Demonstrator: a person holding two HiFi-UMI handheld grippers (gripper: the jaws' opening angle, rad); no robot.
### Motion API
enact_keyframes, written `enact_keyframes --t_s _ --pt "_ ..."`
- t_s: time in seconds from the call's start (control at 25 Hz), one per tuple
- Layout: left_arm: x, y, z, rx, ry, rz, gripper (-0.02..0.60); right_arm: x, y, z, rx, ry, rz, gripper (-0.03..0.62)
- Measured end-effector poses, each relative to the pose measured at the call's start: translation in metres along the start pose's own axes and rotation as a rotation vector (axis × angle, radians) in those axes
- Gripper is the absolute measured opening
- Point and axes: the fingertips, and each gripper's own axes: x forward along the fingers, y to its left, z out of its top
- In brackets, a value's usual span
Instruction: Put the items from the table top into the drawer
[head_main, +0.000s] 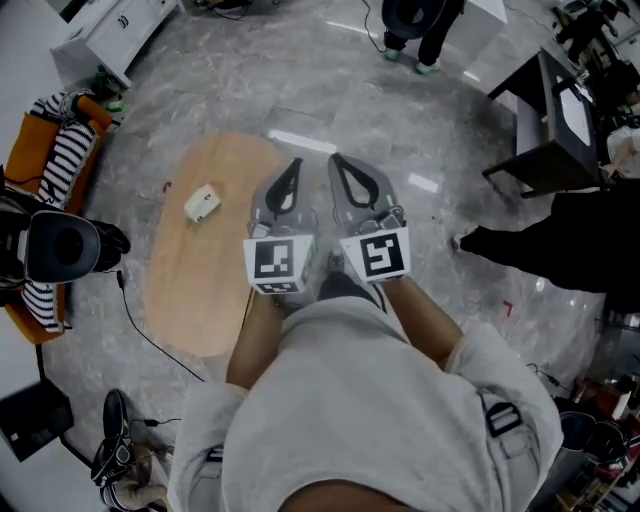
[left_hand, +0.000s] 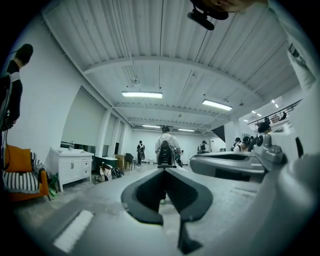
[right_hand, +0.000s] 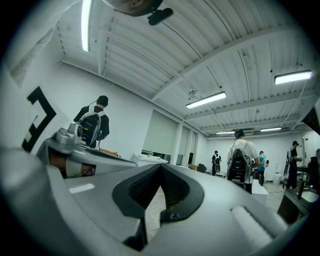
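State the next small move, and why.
Probably lower the left gripper toward the small white object on the oval light-wood table top: it lies on that side, and this gripper, like the right gripper, is shut and empty.

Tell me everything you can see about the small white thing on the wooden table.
The small white item is a rounded, cream-coloured lump with a darker mark on one end; what it is cannot be told. It lies alone on the light wooden table top, toward its far left part, touched by nothing else.
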Motion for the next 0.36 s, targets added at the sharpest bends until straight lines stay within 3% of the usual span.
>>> enact_keyframes --t_s 0.36 --pt "0.011 -0.028 -0.002 -0.014 0.016 -0.032 0.020 -0.019 -0.022 -0.012 0.043 0.015 -0.013 0.006"
